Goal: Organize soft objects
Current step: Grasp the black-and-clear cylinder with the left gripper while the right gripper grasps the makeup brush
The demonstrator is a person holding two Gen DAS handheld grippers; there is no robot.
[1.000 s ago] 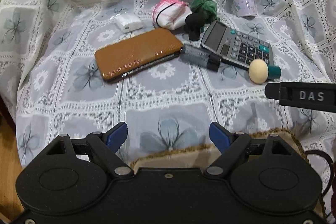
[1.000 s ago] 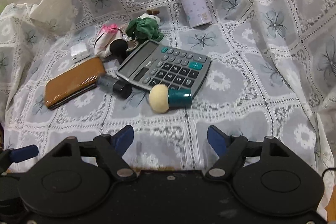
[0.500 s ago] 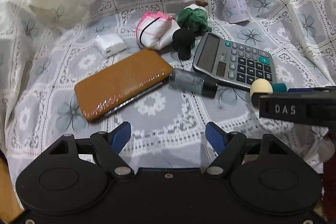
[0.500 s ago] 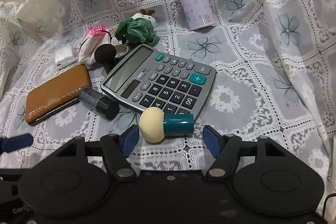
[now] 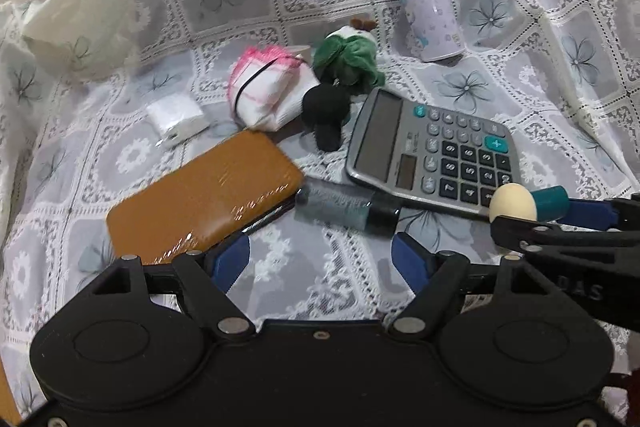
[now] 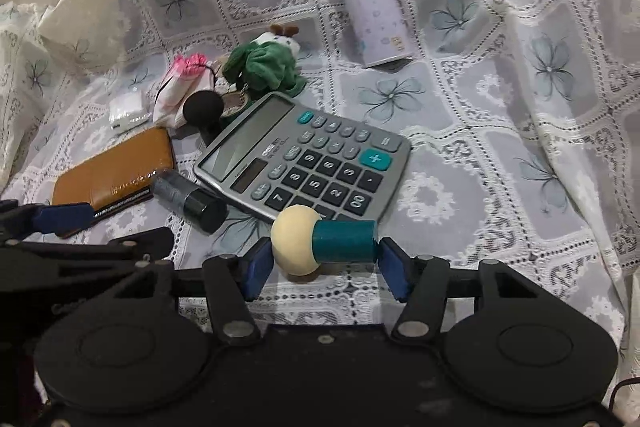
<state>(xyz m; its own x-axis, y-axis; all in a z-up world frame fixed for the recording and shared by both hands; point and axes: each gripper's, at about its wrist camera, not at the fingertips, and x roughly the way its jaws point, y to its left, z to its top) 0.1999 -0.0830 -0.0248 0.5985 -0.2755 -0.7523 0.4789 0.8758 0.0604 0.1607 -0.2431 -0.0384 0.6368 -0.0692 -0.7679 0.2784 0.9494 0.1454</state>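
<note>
Right wrist view: right claw [image 6: 323, 269] spread, flanking sponge applicator [image 6: 325, 245]; left claw [image 5: 321, 265] spread over bare cloth [image 5: 320, 259].

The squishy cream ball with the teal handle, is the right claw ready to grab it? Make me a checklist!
1. Cream sponge puff with teal handle sits between the right gripper fingers: ok.
2. Right jaws wide enough for it: ok, blue pads flank both ends.
3. Jaws closed on it: not ok, still open.
4. Grey calculator clear of the grab: cannot tell, it lies very close behind.
5. Left gripper out of the way: ok, open over the lace cloth, holding nothing.
</note>
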